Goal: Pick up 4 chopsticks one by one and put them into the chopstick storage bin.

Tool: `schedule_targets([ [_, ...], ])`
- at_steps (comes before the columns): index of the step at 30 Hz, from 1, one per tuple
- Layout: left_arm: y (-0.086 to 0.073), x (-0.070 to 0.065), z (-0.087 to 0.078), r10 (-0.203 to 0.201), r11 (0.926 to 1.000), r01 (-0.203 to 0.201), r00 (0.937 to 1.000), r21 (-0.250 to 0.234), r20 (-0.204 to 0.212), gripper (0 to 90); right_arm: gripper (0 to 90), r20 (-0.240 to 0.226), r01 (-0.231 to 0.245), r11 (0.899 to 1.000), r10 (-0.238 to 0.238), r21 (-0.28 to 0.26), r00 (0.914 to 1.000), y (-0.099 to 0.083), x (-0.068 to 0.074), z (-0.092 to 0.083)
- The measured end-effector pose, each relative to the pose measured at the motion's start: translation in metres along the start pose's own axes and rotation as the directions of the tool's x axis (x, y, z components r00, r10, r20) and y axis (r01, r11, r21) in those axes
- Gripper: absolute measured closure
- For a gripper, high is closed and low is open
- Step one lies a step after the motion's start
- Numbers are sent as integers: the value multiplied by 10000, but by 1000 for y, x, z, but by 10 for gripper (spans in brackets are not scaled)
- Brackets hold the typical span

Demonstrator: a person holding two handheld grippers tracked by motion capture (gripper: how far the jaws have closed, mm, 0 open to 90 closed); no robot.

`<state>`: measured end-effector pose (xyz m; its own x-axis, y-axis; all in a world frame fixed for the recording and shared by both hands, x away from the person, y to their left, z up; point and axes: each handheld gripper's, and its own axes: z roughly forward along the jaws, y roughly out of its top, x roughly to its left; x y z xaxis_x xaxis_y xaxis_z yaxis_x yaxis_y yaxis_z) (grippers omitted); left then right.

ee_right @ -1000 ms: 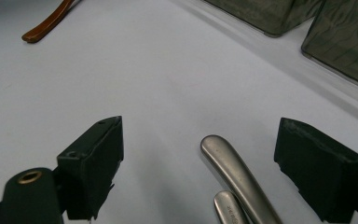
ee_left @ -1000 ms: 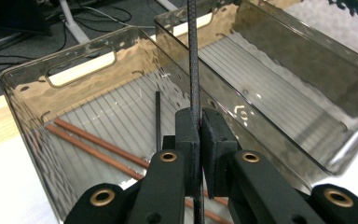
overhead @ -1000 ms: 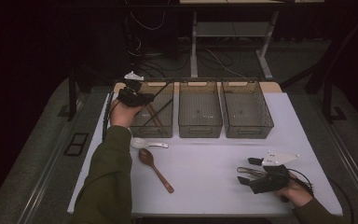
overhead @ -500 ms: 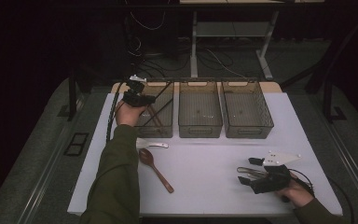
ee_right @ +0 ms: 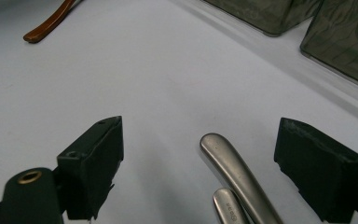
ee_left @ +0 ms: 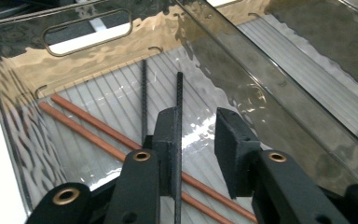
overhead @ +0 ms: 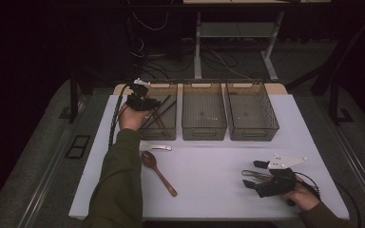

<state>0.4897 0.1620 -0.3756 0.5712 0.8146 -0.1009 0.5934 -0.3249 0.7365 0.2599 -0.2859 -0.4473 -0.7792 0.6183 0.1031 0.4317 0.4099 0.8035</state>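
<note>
My left gripper point(overhead: 141, 102) hangs over the left bin point(overhead: 167, 135), and its jaws have just been opening. In the left gripper view its gripper point(ee_left: 198, 116) stands open, with a black chopstick point(ee_left: 179, 91) against one pad's inner face and clear of the other pad. A second black chopstick point(ee_left: 144, 93) and two brown chopsticks point(ee_left: 93, 122) lie on the bin floor. My right gripper point(overhead: 255, 176) rests open at the table's front right. Between its jaws point(ee_right: 198, 128) lie two metal cutlery handles point(ee_right: 233, 165).
A wooden spoon point(overhead: 158, 173) and a metal spoon point(overhead: 154, 147) lie on the white table point(overhead: 209, 190) in front of the left bin. A middle bin point(overhead: 203, 132) and a right bin point(overhead: 254, 134) stand beside it, both with bare floors.
The left hand has shifted slightly right and sunk lower over the left bin. The right hand and its gripper have kept still.
</note>
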Motion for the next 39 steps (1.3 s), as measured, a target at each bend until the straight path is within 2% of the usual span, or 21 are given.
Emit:
schedule_targets([
  [7, -2, -5, -8, 149, 9999, -147, 9996, -87, 255, 565, 156, 12, -23, 10000, 23, 18, 10000, 0, 0, 0],
  [14, -5, -13, -24, 260, 9981, -233, 9985, -570, 482, 486, 156, -3, 8, 10000, -8, 42, 10000, 0, 0, 1],
  [18, -10, -17, -34, 403, 9972, -364, 9974, -654, 591, 454, 156, -5, 2, 10000, -2, 49, 10000, 0, 0, 1],
  [19, -11, -18, -35, 491, 9967, -449, 9969, -675, 620, 448, 156, -5, 5, 10000, -5, 47, 10000, 0, 0, 1],
  [24, -22, -26, -47, 420, 9954, -347, 9958, -890, 810, 427, 156, -9, 17, 10000, -17, 35, 10000, 0, 0, 1],
  [30, -33, -36, -60, 778, 9936, -700, 9932, -889, 870, 406, 156, -13, 11, 10000, -11, 40, 10000, 0, 0, 1],
  [39, -47, -53, -74, 1089, 9904, -998, 9894, -953, 965, 400, 156, -3, 26, 10000, -26, 44, 10000, 1, 2, 2],
])
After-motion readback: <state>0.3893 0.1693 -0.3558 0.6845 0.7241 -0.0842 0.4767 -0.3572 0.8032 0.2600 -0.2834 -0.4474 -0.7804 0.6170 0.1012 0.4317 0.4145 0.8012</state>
